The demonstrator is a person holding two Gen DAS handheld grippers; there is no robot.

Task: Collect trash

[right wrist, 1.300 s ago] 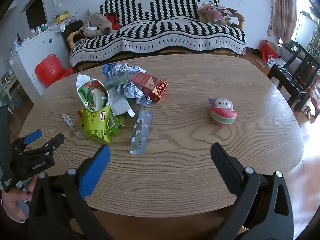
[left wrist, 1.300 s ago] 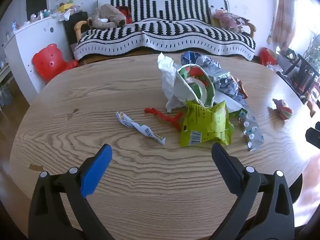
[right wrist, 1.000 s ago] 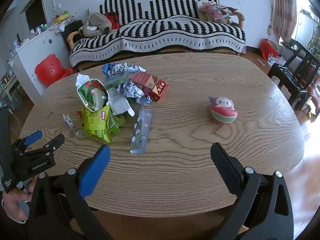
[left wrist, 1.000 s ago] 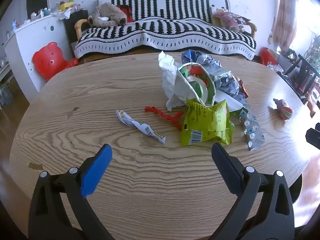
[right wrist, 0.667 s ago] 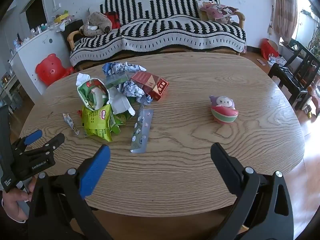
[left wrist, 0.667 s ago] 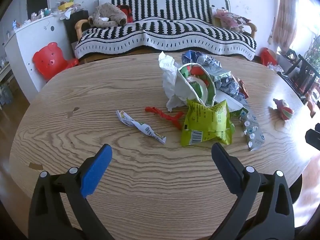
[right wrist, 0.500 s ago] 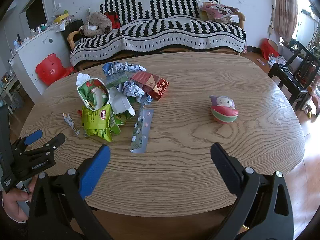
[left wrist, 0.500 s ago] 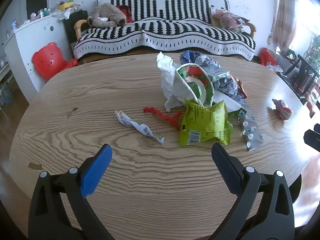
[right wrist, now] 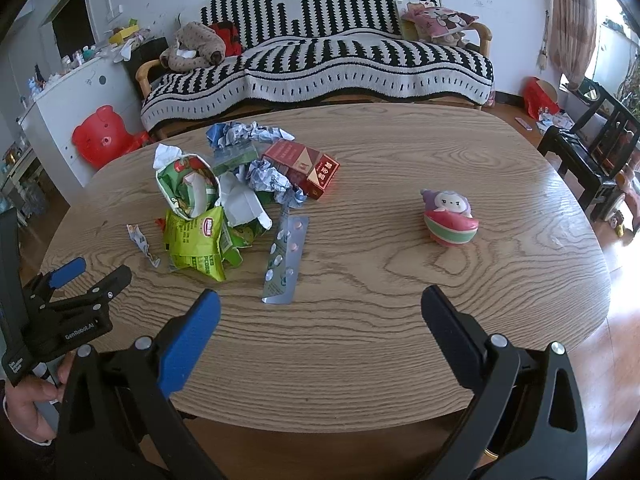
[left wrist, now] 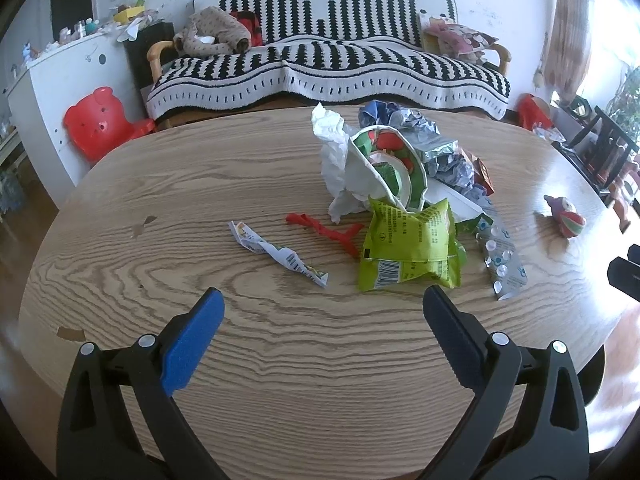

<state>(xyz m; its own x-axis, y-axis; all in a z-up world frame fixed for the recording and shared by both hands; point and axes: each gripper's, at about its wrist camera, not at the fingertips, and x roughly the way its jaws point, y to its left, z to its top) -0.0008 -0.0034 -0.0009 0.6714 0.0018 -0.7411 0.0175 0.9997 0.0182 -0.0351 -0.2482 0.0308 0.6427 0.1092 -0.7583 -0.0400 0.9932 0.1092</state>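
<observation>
A heap of trash lies on the oval wooden table (left wrist: 280, 360): a green snack bag (left wrist: 408, 248), a white-and-green wrapper (left wrist: 384, 168), crumpled paper (left wrist: 404, 116), a red box (right wrist: 304, 168), a silver pill blister (right wrist: 286, 260), a twisted wrapper (left wrist: 276, 250) and a red scrap (left wrist: 324, 228). My left gripper (left wrist: 322, 312) is open and empty, above the table just short of the twisted wrapper. My right gripper (right wrist: 320, 312) is open and empty, near the table's front edge, right of the blister. The left gripper also shows in the right wrist view (right wrist: 96, 274).
A round pink-and-green toy (right wrist: 450, 218) sits on the table to the right of the heap. A striped sofa (right wrist: 320, 60) stands behind the table. A red bear stool (right wrist: 104, 136) and white cabinet are at back left, dark chairs (right wrist: 592, 152) at right.
Almost nothing has changed; both grippers stay open and hover in nearly the same place, with only a slight drift of the views.
</observation>
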